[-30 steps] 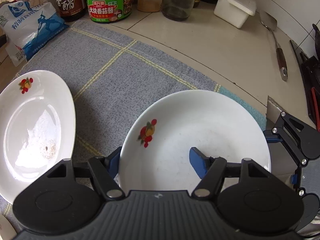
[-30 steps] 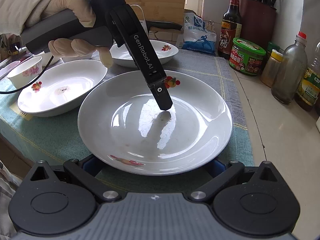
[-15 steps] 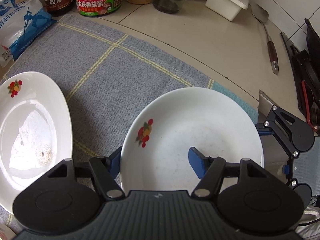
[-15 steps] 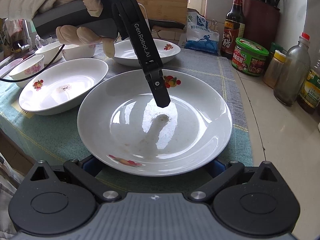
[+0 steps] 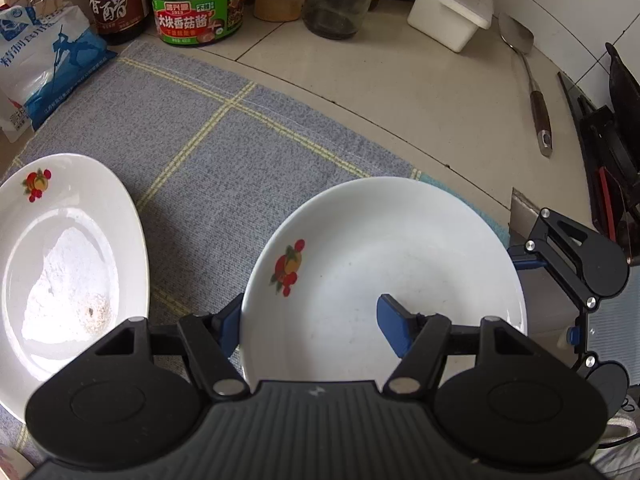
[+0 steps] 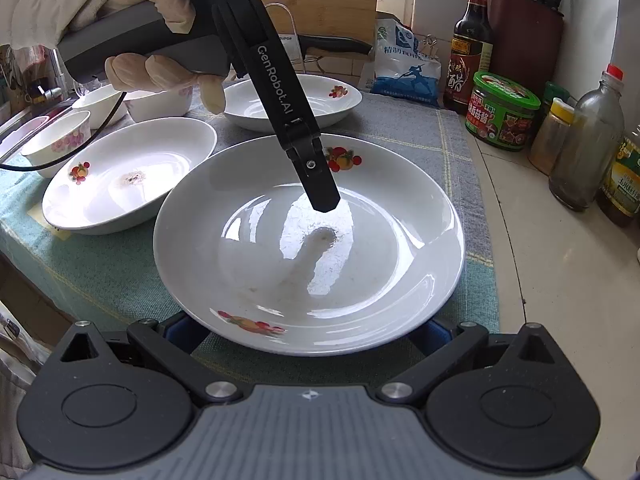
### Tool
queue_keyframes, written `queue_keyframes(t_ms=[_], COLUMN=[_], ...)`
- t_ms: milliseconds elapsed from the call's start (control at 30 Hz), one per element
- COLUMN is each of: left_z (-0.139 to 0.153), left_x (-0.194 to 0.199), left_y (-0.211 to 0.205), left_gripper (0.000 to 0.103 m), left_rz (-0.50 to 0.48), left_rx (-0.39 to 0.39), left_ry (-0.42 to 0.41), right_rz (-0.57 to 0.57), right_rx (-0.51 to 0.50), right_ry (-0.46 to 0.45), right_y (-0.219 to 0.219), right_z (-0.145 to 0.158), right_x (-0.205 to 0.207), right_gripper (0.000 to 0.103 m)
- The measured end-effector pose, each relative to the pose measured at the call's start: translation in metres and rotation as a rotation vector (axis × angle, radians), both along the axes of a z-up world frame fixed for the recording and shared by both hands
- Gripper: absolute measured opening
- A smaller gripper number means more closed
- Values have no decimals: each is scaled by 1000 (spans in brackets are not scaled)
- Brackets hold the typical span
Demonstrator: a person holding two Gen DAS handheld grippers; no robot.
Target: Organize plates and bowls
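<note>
1. R gripper: tongs spread wide, one blue pad each side of the near rim of the plate, both tucked partly under the edge. Can't tell if they touch it. No grip here yet.
2. The plate is white w/ fruit prints and looks to sit flat on the grey-blue cloth, near the counter's edge. Faint residue in the well, so it is prob. slick.
3. L gripper, held by a gloved hand, points steeply down and straddles the plate's far-left rim. One pad is outside and low, the other finger is over the well and clear of the glaze. Gap is middling and pads aren't pressing, so nothing is held.
4. Step in hand, my read: pinch that rim w/ the L gripper. Do it well by lowering the outer pad under the lip first, then closing slowly and square to the rim. A skewed bite on glazed china prob. slips.
5. Once the bite is firm, lift level. R gripper under the near rim could steady the plate if it tips.
6. Just left sits a second plate, the likely stack spot. Come in from above and set down gently, no sliding.
7. Farther back are a third plate and small bowls; leave them for now.
8. Far right is a green-lid jar w/ bottles beside it. Keep the swing away from them.
</note>
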State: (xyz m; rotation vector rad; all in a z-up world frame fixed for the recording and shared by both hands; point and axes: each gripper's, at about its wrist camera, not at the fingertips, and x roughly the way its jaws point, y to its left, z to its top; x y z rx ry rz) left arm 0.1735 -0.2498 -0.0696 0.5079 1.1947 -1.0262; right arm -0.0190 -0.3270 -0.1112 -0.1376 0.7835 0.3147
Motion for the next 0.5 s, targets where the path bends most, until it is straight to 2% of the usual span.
queue_keyframes(t_ms=[500], left_z=[8], left_x=[21], left_y=[-15], left_gripper=[67], left_rz=[37], left_rx=[-56], left_ry=[-31], right_rz=[9], right_rx=[-56], right_ry=[-25], right_y=[-17], right_z=[15], right_x=[20], right_gripper=[103])
